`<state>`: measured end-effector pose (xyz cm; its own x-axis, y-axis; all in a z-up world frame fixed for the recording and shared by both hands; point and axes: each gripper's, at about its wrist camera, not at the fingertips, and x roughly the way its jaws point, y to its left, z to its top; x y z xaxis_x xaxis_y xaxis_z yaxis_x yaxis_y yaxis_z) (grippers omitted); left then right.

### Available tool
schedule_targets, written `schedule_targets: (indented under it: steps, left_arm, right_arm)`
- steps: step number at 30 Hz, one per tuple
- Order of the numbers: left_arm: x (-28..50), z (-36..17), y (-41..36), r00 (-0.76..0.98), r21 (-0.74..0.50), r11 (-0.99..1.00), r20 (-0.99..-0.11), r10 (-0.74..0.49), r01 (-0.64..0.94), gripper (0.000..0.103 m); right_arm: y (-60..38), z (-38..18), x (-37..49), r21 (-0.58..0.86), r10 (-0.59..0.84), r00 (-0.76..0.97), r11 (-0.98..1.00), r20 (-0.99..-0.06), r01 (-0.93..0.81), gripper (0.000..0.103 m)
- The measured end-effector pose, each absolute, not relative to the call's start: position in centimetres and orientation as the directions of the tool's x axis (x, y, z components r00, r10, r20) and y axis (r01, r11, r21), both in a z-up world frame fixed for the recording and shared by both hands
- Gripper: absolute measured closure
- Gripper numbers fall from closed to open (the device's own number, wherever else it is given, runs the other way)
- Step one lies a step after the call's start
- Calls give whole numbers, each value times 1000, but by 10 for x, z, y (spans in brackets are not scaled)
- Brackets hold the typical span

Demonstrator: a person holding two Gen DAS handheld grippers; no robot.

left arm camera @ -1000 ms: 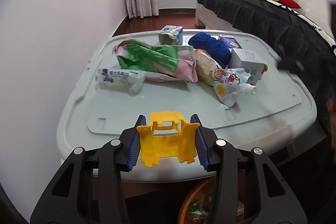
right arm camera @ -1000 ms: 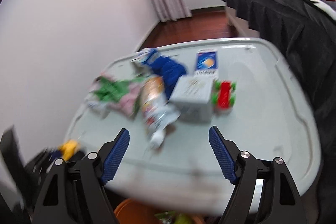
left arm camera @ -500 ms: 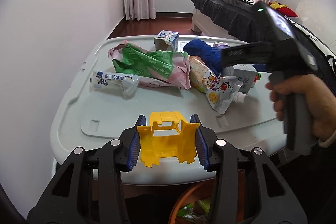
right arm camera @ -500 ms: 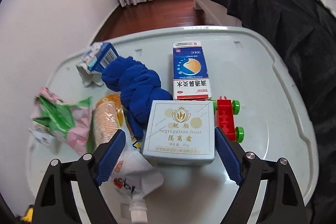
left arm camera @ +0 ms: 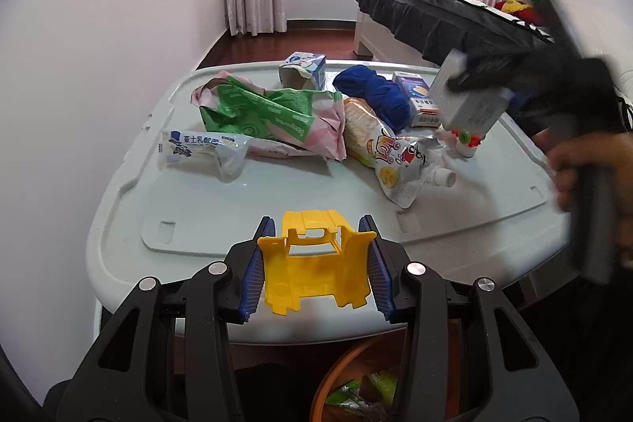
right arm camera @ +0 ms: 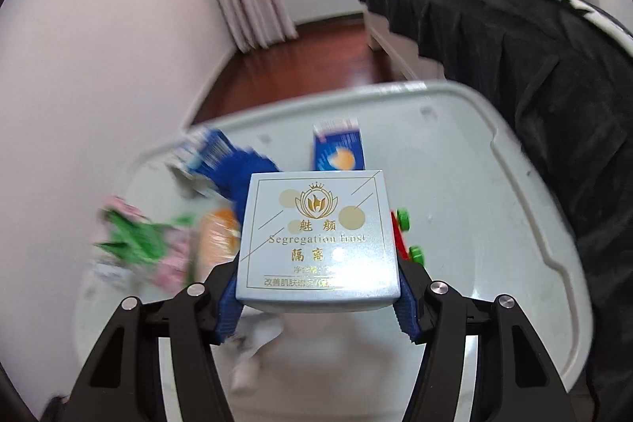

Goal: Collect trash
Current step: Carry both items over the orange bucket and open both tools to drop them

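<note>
My right gripper (right arm camera: pixel 318 297) is closing on the pale blue box (right arm camera: pixel 316 240), which sits between its pads, lifted off the tabletop (right arm camera: pixel 474 224). My left gripper (left arm camera: pixel 315 265) clamps a yellow plastic piece (left arm camera: pixel 316 263); wrappers lie ahead of it.

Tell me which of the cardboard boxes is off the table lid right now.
The pale blue box with gold lettering, between the right gripper fingers. The blue medicine box and torn carton lie on the lid.
</note>
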<state>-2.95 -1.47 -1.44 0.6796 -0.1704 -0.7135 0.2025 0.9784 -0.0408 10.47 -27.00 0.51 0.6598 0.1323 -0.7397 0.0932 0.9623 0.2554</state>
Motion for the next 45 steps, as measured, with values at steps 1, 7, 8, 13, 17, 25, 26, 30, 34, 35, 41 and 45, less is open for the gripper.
schedule_targets:
  steps: [1,7,8,13,17,25,26,30,34,35,41,45]
  left_arm:
    - [-30,-14,-16,672,-40,979,-721,-168,202,59]
    - [-52,-1,-25,648,-53,969,-735,-202,243,59]
    - [-58,2,-26,639,-60,966,-740,-211,250,59]
    - [-92,4,-32,601,-20,952,-771,-209,305,59]
    - [-109,-11,-33,576,0,953,-797,-183,303,59]
    - [-122,-54,-31,471,-32,964,-868,-157,262,59]
    - [-122,-57,-30,460,-37,965,-874,-157,260,59]
    - [-122,-63,-27,438,-44,966,-885,-156,256,59]
    - [-122,-67,-27,423,-53,965,-891,-162,256,59]
    - [-122,-68,-27,420,-55,965,-893,-162,256,59]
    - [-119,-72,-27,404,-64,966,-900,-165,252,59]
    - [-119,-74,-28,401,-61,964,-901,-164,257,59]
  right_arm:
    - [-274,15,94,277,164,672,959,-722,64,42]
    - [-285,54,10,309,269,712,948,-648,-77,42]
    - [-287,57,-4,324,289,713,942,-639,-92,42]
    - [-290,42,-80,362,347,676,923,-650,-126,42]
    - [-277,11,-114,354,367,626,923,-688,-152,42]
    - [-260,-40,-143,349,387,505,921,-772,-173,42]
    - [-258,-41,-144,348,390,501,920,-773,-178,42]
    - [-251,-48,-142,347,391,476,920,-788,-182,42]
    - [-250,-52,-138,344,391,462,920,-796,-185,42]
    - [-248,-53,-137,342,390,458,921,-799,-187,42]
    - [-248,-58,-136,344,390,435,921,-811,-185,42]
    - [-248,-58,-135,347,390,433,921,-813,-179,42]
